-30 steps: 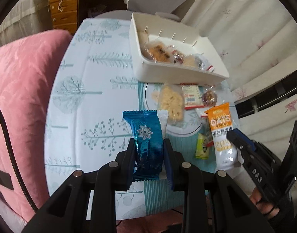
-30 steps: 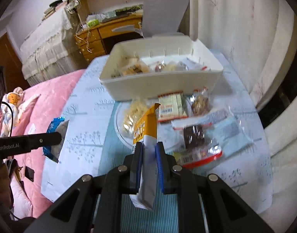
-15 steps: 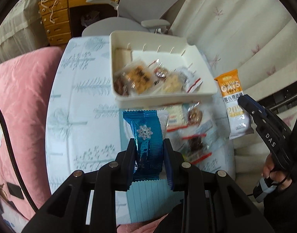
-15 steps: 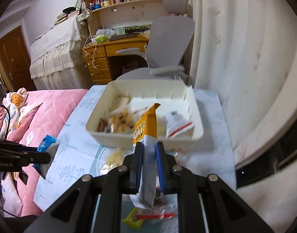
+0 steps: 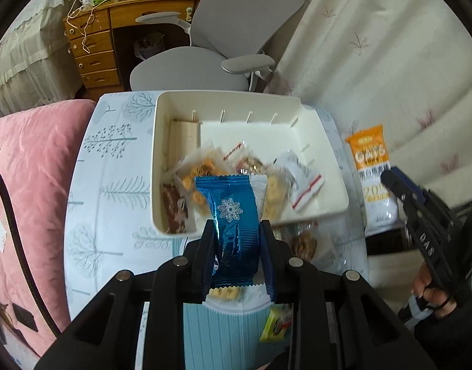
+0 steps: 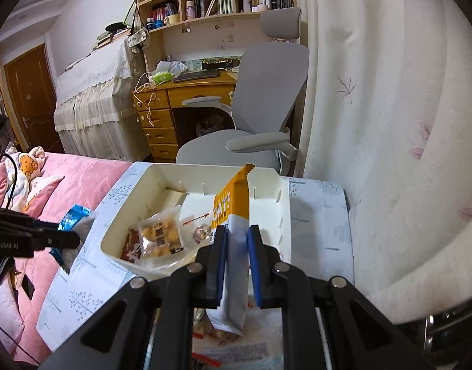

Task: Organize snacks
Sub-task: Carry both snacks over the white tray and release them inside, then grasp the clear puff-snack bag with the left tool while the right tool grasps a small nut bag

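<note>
My left gripper (image 5: 237, 240) is shut on a blue snowflake snack packet (image 5: 233, 215), held above the near edge of the white bin (image 5: 162, 166). The bin holds several wrapped snacks (image 5: 205, 169). My right gripper (image 6: 237, 246) is shut on an orange-and-white oats bar packet (image 6: 233, 212), held upright over the white bin (image 6: 119, 215). The oats packet also shows at the right in the left wrist view (image 5: 371, 166), beside the bin. The blue packet shows at the left in the right wrist view (image 6: 74, 219).
Loose snacks lie on the table below the grippers: a yellow sachet (image 5: 274, 323) and a walnut pack (image 5: 303, 245). The tree-print tablecloth (image 5: 112, 185) covers the table. A pink bed (image 5: 29, 166) is left, a grey chair (image 5: 217, 58) behind, curtains (image 6: 390, 123) right.
Both grippers have risen and moved forward with their packets. The bin is now closer below them. The oats packet went from the table up beside and over the bin.
</note>
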The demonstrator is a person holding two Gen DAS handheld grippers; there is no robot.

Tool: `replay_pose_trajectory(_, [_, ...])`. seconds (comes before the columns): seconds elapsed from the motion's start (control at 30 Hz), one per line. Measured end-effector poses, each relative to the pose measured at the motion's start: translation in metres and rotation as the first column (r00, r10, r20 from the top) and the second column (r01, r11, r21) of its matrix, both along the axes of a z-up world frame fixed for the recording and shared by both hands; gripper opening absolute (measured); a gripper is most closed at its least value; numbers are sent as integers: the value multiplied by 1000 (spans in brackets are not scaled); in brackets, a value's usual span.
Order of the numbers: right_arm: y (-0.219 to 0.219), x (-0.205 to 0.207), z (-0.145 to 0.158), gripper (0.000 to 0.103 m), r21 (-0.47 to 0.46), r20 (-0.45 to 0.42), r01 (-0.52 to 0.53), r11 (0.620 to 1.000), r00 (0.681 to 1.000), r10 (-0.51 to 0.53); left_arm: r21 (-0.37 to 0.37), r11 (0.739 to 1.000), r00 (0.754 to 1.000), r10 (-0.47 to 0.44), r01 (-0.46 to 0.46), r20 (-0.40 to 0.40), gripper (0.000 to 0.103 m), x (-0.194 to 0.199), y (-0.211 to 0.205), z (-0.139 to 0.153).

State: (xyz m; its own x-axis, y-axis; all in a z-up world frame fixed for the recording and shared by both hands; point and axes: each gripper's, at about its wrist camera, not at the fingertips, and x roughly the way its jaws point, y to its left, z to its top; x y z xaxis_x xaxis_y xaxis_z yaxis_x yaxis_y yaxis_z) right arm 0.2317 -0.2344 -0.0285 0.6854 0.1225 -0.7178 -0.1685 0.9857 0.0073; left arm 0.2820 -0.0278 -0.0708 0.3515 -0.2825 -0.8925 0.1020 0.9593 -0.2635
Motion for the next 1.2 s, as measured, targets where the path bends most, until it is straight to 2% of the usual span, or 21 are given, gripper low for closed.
replay_pose_trajectory(0.2, [-11, 18, -15, 14, 32, -20, 4, 999, 1000, -3, -22, 1000, 1000, 16, -16, 19, 28, 28, -11, -9])
replay_pose_trajectory(0.27, [-17, 24, -21, 15, 56, -24, 16, 998, 1000, -15, -48, 999, 1000, -6, 8, 27, 48, 33, -16, -14])
replay_pose_trajectory(0.33, [-21, 30, -29, 17, 77, -56, 31, 997, 998, -26, -18, 1000, 1000, -15, 15, 27, 57, 34, -23, -17])
replay_pose_trajectory(0.47, [-28, 36, -42, 23, 92, -102, 50, 995, 994, -40, -1, 1000, 1000, -13, 13, -17, 64, 36, -30, -26])
replay_pose_trajectory(0.6, [-35, 33, -46, 34, 106, -116, 74, 992, 991, -61, 26, 1000, 999, 1, 0, -47, 68, 32, -30, -32])
replay_pose_trajectory(0.8, [-41, 26, -47, 42, 128, -153, 106, 986, 984, -86, 19, 1000, 998, 16, -15, -65, 71, 15, -19, -33])
replay_pose_trajectory(1.03, [-45, 7, -42, 45, 162, -200, 158, 974, 972, -124, 31, 1000, 997, 5, -3, -79, 72, -10, -3, -32])
replay_pose_trajectory(1.2, [-47, -16, -40, 48, 206, -262, 236, 950, 948, -179, 38, 999, 996, -31, 34, -82, 73, -27, 7, -31])
